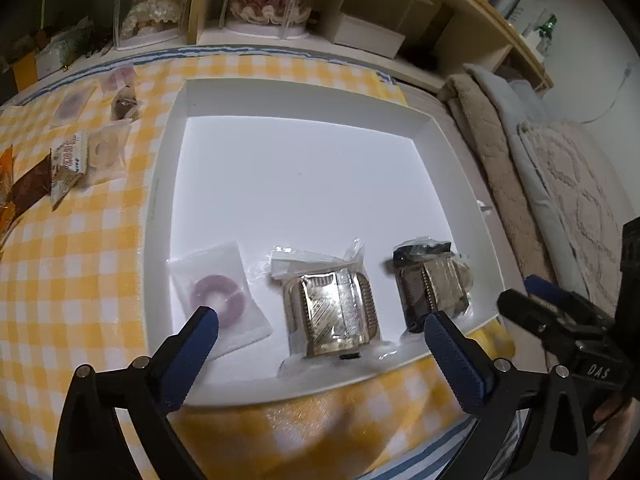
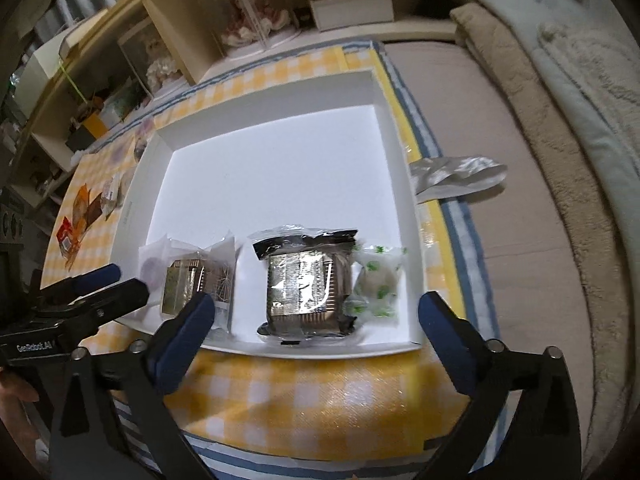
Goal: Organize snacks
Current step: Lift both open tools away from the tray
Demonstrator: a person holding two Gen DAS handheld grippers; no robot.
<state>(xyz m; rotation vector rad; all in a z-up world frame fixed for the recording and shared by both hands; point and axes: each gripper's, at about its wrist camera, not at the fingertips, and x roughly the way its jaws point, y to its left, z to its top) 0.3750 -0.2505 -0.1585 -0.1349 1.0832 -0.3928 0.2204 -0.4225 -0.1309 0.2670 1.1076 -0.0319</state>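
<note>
Left wrist view: the left gripper (image 1: 322, 330) hovers over the near edge of the white tray (image 1: 160, 216), fingers spread, pinching nothing. 3 packets line that edge: a ring snack (image 1: 218, 300), a gold packet (image 1: 334, 312), a dark packet (image 1: 434, 284). Loose snacks (image 1: 70, 162) lie to the left on the checked cloth, nearer this hand

Right wrist view: the right gripper (image 2: 312, 314), fingers spread and empty, hangs over the dark packet (image 2: 306, 290); a green-dotted packet (image 2: 376, 290) touches it

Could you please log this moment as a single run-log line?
left gripper: open, empty | right gripper: open, empty | white box: four wrapped snacks along near wall | checked cloth: more snacks waiting
</note>
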